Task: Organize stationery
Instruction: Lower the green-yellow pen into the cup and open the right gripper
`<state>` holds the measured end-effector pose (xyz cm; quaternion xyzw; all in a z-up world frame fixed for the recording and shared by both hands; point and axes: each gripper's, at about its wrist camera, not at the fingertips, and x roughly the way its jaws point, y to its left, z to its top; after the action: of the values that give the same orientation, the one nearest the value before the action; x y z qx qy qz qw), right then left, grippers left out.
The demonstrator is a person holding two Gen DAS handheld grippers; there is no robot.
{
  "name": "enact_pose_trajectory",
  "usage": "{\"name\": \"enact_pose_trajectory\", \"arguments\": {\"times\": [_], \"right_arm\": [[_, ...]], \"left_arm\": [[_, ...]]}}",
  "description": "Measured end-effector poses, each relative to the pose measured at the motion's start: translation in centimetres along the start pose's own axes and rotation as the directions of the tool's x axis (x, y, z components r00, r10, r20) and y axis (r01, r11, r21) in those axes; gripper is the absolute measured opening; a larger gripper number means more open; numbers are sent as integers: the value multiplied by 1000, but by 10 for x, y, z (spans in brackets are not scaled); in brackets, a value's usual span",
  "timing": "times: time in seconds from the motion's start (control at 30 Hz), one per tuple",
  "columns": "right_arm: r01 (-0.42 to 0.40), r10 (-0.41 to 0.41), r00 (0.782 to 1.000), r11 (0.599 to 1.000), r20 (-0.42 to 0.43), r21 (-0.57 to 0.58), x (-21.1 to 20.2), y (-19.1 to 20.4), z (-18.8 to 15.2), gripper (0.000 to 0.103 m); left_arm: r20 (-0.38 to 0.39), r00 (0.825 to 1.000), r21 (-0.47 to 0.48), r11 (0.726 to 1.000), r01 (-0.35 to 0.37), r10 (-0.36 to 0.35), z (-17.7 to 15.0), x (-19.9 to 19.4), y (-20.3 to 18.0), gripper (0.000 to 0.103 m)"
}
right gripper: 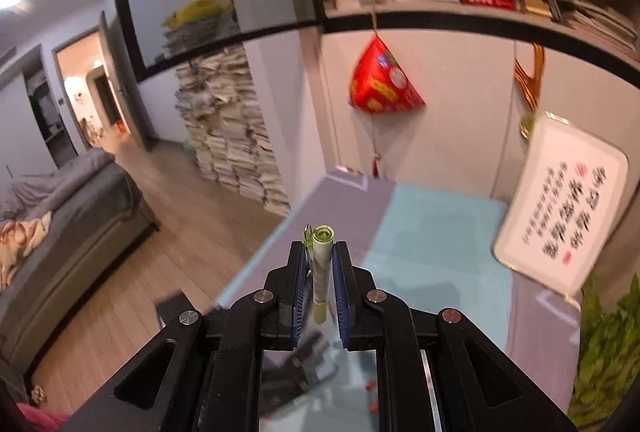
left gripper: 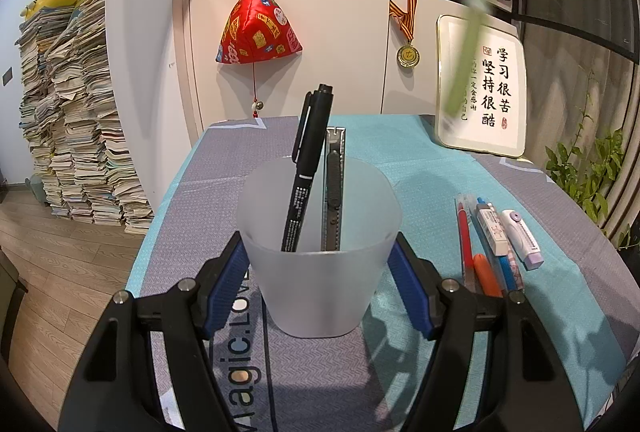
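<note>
My left gripper (left gripper: 318, 264) is shut on a frosted plastic cup (left gripper: 318, 272) that stands upright on the table, its blue pads pressed to both sides. In the cup lean a black marker (left gripper: 306, 167) and a grey utility knife (left gripper: 333, 191). My right gripper (right gripper: 320, 256) is shut on a green pen (right gripper: 322, 264), held high above the table with its capped end pointing away. That green pen (left gripper: 470, 19) shows as a blurred streak at the upper right of the left wrist view. To the right of the cup lie a red pen (left gripper: 464, 236), an orange marker (left gripper: 486, 274), a blue pen (left gripper: 505, 264), an eraser (left gripper: 493, 232) and a correction tape (left gripper: 522, 238).
The table wears a teal and grey cloth (left gripper: 420, 159). A framed calligraphy board (left gripper: 482, 87) leans at its back right, with a plant (left gripper: 588, 171) beside it. A red hanging ornament (left gripper: 258, 27) and a medal (left gripper: 408, 53) hang on the cabinet behind. Tall paper stacks (left gripper: 76, 119) stand left.
</note>
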<state>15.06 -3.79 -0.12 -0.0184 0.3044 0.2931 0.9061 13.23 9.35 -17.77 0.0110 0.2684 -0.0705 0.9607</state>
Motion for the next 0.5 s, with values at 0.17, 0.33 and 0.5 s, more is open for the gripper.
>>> {"name": "enact_pose_trajectory", "arguments": {"times": [0.17,0.33,0.5], "right_arm": [[-39,39,997,999,-66,7,37,12,2,15],[-23,37,981,997,-193,77,87,1,-23,15],[-22,52,962,993,-268,114,109,-8,-41,15]], "left_arm": [[0,1000,0,1000,0,0,0,0,0,70],[0,1000,0,1000,0,0,0,0,0,70],[0,1000,0,1000,0,0,0,0,0,70]]}}
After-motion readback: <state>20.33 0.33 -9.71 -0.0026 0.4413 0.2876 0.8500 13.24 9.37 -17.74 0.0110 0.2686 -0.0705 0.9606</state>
